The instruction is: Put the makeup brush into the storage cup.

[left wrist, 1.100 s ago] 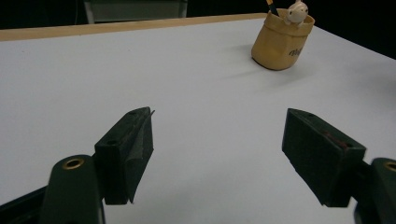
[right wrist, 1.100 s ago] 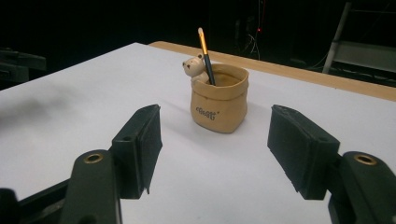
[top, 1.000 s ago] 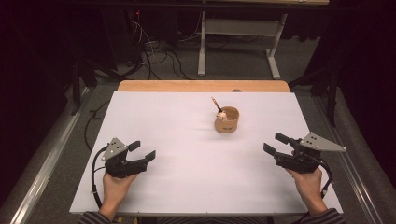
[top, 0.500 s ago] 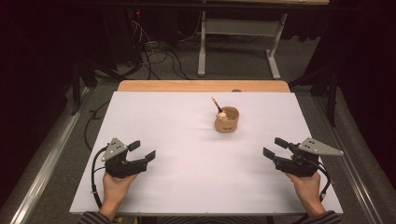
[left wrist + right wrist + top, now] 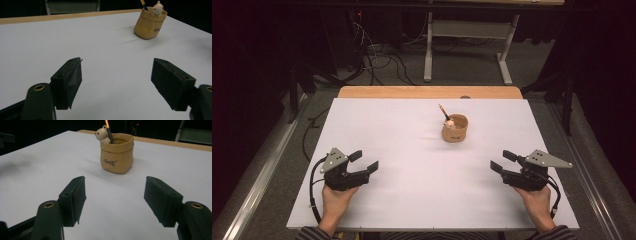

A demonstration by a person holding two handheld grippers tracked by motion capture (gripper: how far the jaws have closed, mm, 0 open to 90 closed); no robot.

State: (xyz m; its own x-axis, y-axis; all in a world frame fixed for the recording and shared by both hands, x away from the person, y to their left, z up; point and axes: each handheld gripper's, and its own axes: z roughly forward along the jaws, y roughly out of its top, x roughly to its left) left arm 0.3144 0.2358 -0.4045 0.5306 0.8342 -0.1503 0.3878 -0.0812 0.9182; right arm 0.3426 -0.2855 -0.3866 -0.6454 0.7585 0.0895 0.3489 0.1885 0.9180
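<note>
Standing well ahead of both grippers' wide, empty jaws, tan pen pot (image 5: 455, 128), untouched.

I note a white tabletop (image 5: 412, 150) with a wooden far edge (image 5: 427, 92); beyond it, cables (image 5: 377, 60) on grey floor (image 5: 462, 70).

You get a brightly lit white table (image 5: 412, 150) set in a dark room; the floor and background fall off to near black in the high view. Light comes from above, so the cup (image 5: 455, 128) throws only a soft, short shadow. No glare on the sheet. The high view is a little soft and grainy. In both gripper views the near jaws are slightly blurred and dark with little detail, while the cup (image 5: 116, 152) reads fairly sharp; faint grey smudges of shadow lie toward the frame edges.
</note>
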